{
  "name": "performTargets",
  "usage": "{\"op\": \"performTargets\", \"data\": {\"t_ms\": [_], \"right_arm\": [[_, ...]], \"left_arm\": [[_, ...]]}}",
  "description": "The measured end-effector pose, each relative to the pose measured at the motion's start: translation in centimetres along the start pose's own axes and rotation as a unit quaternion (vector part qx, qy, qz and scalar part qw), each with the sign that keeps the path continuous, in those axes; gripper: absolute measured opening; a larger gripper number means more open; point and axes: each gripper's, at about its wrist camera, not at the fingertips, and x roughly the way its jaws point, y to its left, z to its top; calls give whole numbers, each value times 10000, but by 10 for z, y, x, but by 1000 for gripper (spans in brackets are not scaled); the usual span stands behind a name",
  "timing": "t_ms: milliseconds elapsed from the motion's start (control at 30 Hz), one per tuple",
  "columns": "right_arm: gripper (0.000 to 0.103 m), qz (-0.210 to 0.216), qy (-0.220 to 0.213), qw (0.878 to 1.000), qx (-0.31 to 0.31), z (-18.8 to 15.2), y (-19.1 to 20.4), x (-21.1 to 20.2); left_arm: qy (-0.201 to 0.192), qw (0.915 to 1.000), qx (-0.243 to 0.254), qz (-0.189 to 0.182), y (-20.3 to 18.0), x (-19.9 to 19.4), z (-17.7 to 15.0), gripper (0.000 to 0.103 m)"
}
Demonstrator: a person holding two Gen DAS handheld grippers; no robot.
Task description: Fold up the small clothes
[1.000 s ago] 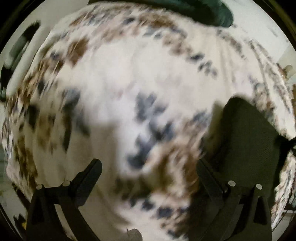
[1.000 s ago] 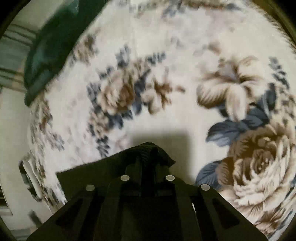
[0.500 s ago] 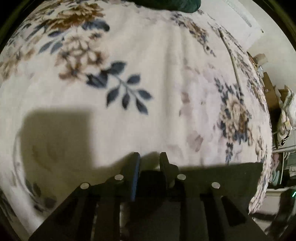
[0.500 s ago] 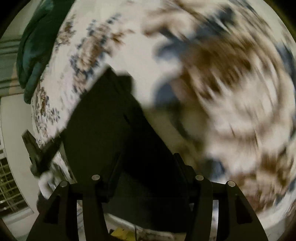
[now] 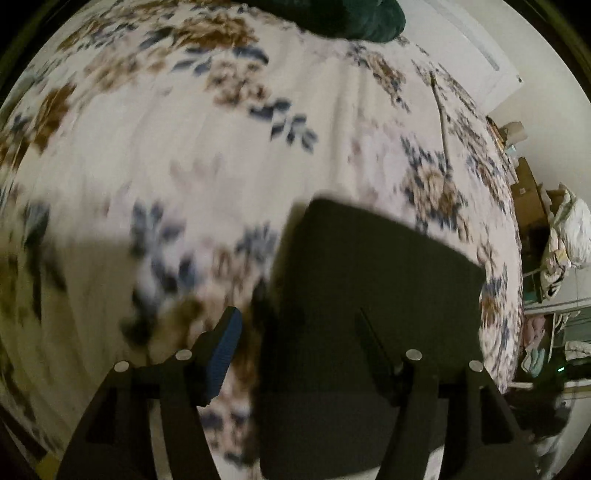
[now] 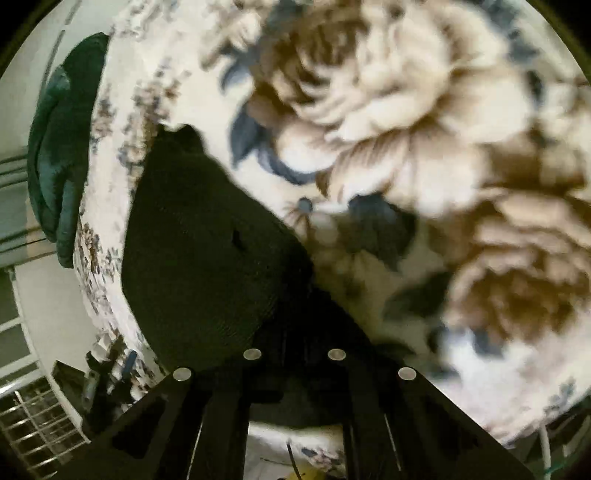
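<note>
A small dark garment [image 5: 369, 295] lies flat on the floral blanket [image 5: 221, 155]. In the left wrist view my left gripper [image 5: 295, 332] is open, its left finger [image 5: 221, 343] over the blanket and its right finger over the garment, which lies between and under the jaws. In the right wrist view the same dark garment [image 6: 199, 251] stretches up and left from my right gripper [image 6: 295, 365]. Its jaws stand close together with dark cloth at the tips.
A dark green bundle of cloth lies at the far end of the bed [image 5: 351, 18] and shows in the right wrist view [image 6: 62, 155]. Boxes and piled laundry [image 5: 565, 236] stand past the bed's right edge. A wire rack [image 6: 33, 424] stands at lower left.
My left gripper was shut on the garment half a second ago and has opened, letting it lie flat. My right gripper has gone from open to closed on the garment's edge.
</note>
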Motion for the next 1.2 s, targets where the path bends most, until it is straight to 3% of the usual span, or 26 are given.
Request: {"op": "performTargets", "data": {"t_ms": [67,200,267,300,367,433,533,600,633,667,700,767,833,867,900,967,1033,1200], "right_arm": [[6,-15,5,9999,142,-18,-3,-18],[9,-500,516,9965,438,-31,-24,0],[31,-441,636,9947,679,-34,-37,3],[38,-169,569,9945,862,-40,-44,-1],[63,137,529,9931,1034,-47,-51,-4],[68,549,642,9886,1247,-55,-57,9],[67,787,750,9825,1516,-53,-61,43],[27,1110,433,9750,1878,-54,-66,64],[23,1349,343,9728,1851,-55,-62,64],[20,1517,172,9768,1502,-55,-50,58],[19,1983,-50,9761,884,-57,-32,45],[18,2443,-230,9693,165,-64,-17,28],[21,1759,-274,9839,-181,-66,-26,28],[37,1283,18,9917,-94,-64,-42,41],[45,1020,360,9939,207,-63,-64,53],[62,1163,546,9905,494,-62,-84,51],[75,905,440,9945,285,-61,-82,27],[85,1132,183,9929,-313,-29,-55,-4]], "left_arm": [[106,9999,60,85,1,0,-15,62],[372,9992,-22,125,10,6,-35,62],[359,9992,-109,97,14,1,-41,62],[344,9993,-138,85,16,-1,-44,62],[336,9992,-197,78,19,-4,-50,62],[376,9989,-255,85,21,-2,-55,62],[478,9982,-361,56,24,5,-62,62],[472,9981,-398,9,24,6,-64,62],[452,9982,-396,-32,24,6,-65,62],[424,9983,-392,-71,24,5,-66,62],[399,9984,-381,-124,24,5,-67,62],[420,9983,-359,-180,25,9,-70,62],[465,9978,-399,-245,27,13,-73,62],[476,9975,-426,-314,29,14,-73,62],[492,9971,-457,-362,29,15,-73,62],[462,9968,-448,-478,29,13,-70,62],[397,9967,-348,-619,27,11,-64,62],[318,9954,-29,-908,21,27,-39,66]]}}
